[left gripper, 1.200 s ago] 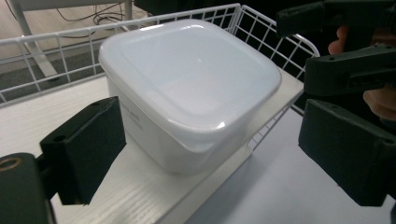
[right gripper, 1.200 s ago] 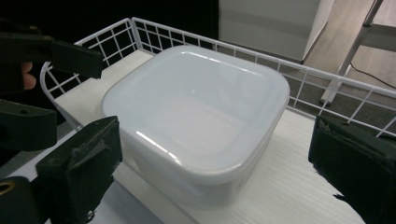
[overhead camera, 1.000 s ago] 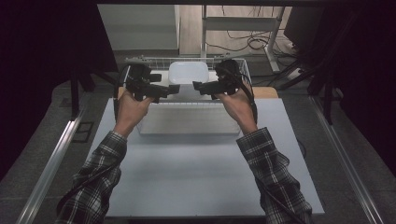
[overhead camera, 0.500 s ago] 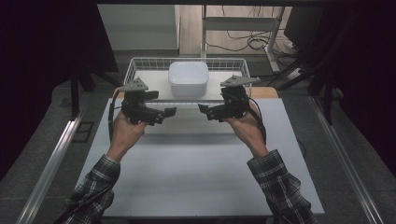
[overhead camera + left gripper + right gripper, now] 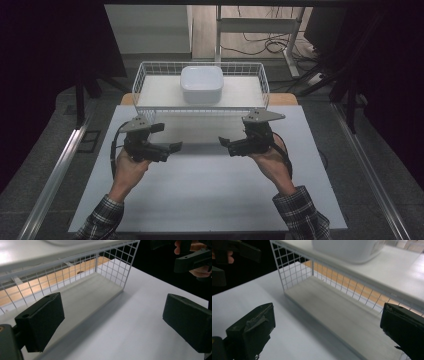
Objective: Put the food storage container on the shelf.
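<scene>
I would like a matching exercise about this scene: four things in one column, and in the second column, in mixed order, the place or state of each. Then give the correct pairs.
Things
1. white container
2. wire rack
3. left gripper
4. right gripper

Places or states
A. open, at the left side of the table, jaws pointing right
B. stands at the far edge of the white table
C. sits on the top shelf of the rack
D. open, at the right side of the table, jaws pointing left

Pairs: 1-C, 2-B, 3-A, 4-D
</scene>
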Available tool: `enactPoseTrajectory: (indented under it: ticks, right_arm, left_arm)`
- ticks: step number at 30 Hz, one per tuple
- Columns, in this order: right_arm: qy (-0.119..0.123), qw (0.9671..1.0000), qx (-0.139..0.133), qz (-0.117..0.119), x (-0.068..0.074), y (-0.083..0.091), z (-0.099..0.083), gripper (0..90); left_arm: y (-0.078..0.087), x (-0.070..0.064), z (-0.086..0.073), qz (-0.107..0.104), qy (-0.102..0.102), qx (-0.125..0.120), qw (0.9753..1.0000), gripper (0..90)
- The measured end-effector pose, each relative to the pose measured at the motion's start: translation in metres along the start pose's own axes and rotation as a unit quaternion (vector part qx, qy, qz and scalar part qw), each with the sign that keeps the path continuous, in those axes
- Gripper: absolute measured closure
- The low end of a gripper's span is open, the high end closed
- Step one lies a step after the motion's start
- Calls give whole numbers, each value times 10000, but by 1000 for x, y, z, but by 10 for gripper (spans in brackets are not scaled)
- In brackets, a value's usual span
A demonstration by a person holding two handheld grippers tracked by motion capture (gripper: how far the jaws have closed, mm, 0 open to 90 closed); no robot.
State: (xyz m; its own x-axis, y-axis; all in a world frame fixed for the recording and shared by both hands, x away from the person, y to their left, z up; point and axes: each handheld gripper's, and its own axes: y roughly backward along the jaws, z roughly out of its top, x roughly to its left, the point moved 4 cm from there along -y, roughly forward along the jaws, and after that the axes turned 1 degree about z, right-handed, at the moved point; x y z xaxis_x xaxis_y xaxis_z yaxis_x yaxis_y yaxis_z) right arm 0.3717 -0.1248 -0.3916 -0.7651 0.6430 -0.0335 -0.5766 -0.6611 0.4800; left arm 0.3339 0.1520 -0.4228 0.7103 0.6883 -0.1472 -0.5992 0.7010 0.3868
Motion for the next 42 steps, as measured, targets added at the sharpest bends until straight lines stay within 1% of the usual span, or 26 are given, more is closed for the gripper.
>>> enactPoseTrajectory:
  ticks: [1, 2, 3, 4, 5, 6, 7, 8, 10, 11, 12, 13, 16, 19, 21, 22, 28, 30, 31, 32, 34, 36, 38, 39, 40, 42]
  right_arm:
    - [0, 10000, 0, 0, 0, 0, 0, 0]
    - [18, 10000, 7, -20, 1, 2, -9, 0]
    - [24, 10000, 9, -15, 2, 2, -12, 0]
    - [25, 10000, 18, -14, 3, 3, -16, 0]
    - [33, 10000, 26, -20, 4, 3, -20, 0]
    - [61, 10000, 27, -19, 4, 4, -24, 0]
    - [61, 10000, 27, -19, 4, 4, -24, 0]
    - [54, 10000, 28, -33, 5, 6, -33, 0]
    - [34, 10000, 41, -32, 5, 7, -42, 0]
    - [34, 10000, 41, -32, 5, 7, -42, 0]
    - [30, 9999, 94, -112, 4, 9, -50, 0]
    - [22, 9999, 87, -121, 3, 10, -53, 0]
    - [-109, 9999, 75, -67, 4, 14, -63, 0]
    - [-167, 9998, 80, -46, 5, 17, -72, 0]
    - [-184, 9998, 89, -41, 6, 17, -75, 0]
    - [-208, 9997, 103, -28, 8, 19, -82, 0]
    - [-254, 9994, 250, -35, 11, 20, -107, 0]
    - [-250, 9991, 322, -74, 12, 21, -117, 0]
    - [-250, 9990, 349, -111, 13, 21, -121, 0]
    - [-250, 9989, 353, -165, 13, 21, -125, 0]
    - [-290, 9986, 381, -236, 13, 22, -132, 0]
    - [-304, 9983, 428, -232, 14, 21, -139, 0]
    - [-316, 9978, 545, -209, 15, 20, -146, 0]
    - [-330, 9975, 598, -188, 16, 19, -149, 0]
    - [-350, 9967, 721, -152, 17, 17, -154, 0]
    - [-335, 9954, 885, -145, 18, 13, -160, 0]
  left_arm:
    - [0, 0, 0, 0, 0, 0, 10000, 33]
    - [1, -2, -6, 14, -6, 17, 10000, 32]
    - [1, -4, -14, 40, -2, 26, 10000, 32]
    - [1, -4, -14, 40, -2, 26, 10000, 32]
    - [1, -6, -24, 61, 20, 29, 10000, 32]
    - [1, -6, -28, 66, 36, 37, 10000, 32]
    - [1, -6, -28, 66, 36, 37, 10000, 32]
    - [1, -8, -37, 76, 80, 23, 9999, 33]
    - [-1, -10, -46, 50, 124, 43, 9999, 36]
    - [-1, -10, -46, 50, 124, 43, 9999, 36]
    - [-2, -12, -52, 66, 128, 84, 9999, 35]
    - [-2, -13, -55, 86, 116, 94, 9999, 35]
    - [0, -16, -64, 144, 101, 121, 9998, 35]
    - [5, -17, -72, 244, 91, 137, 9996, 35]
    - [7, -18, -75, 258, 88, 117, 9996, 36]
    - [8, -19, -80, 283, 85, 138, 9995, 38]
    - [9, -24, -100, 345, 86, 315, 9989, 39]
    - [8, -26, -109, 354, 93, 441, 9984, 36]
    - [8, -26, -109, 354, 93, 441, 9984, 35]
    - [7, -27, -116, 395, 120, 541, 9977, 34]
    - [6, -29, -124, 406, 151, 658, 9969, 28]
    - [4, -30, -131, 415, 162, 778, 9960, 24]
    - [1, -31, -137, 409, 148, 930, 9947, 23]
    - [-2, -32, -141, 399, 146, 1077, 9933, 23]
    - [-4, -32, -145, 423, 120, 1219, 9916, 21]
    - [-10, -32, -151, 500, 23, 1473, 9878, 19]
